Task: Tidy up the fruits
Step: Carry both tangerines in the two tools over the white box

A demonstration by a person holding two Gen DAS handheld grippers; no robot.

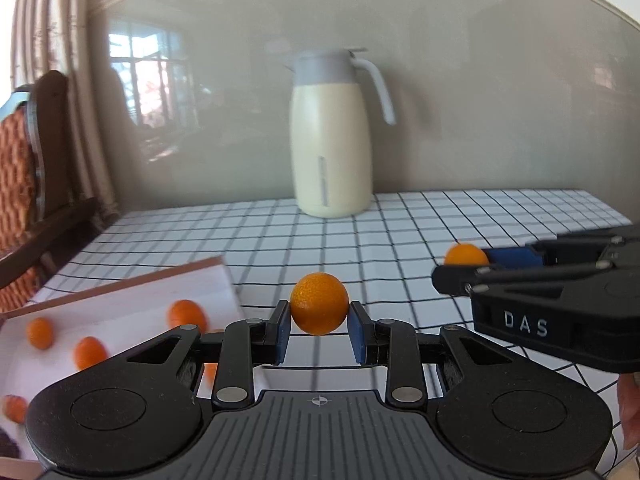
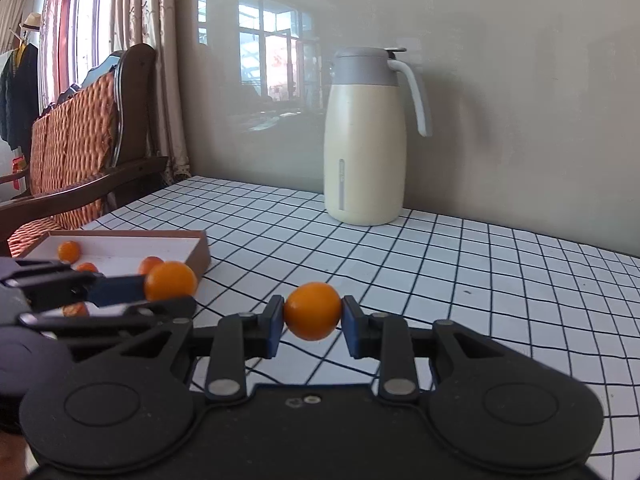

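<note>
Tools: left tool (image 1: 319,326) and right tool (image 2: 313,322), each clamped on one orange.
Left orange (image 1: 319,303), right orange (image 2: 312,311); five more counted in tray (image 1: 132,300), two cut off, blurred.

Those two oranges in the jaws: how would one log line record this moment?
left gripper: shut on orange | right gripper: shut on second orange | box: holds more oranges
</note>
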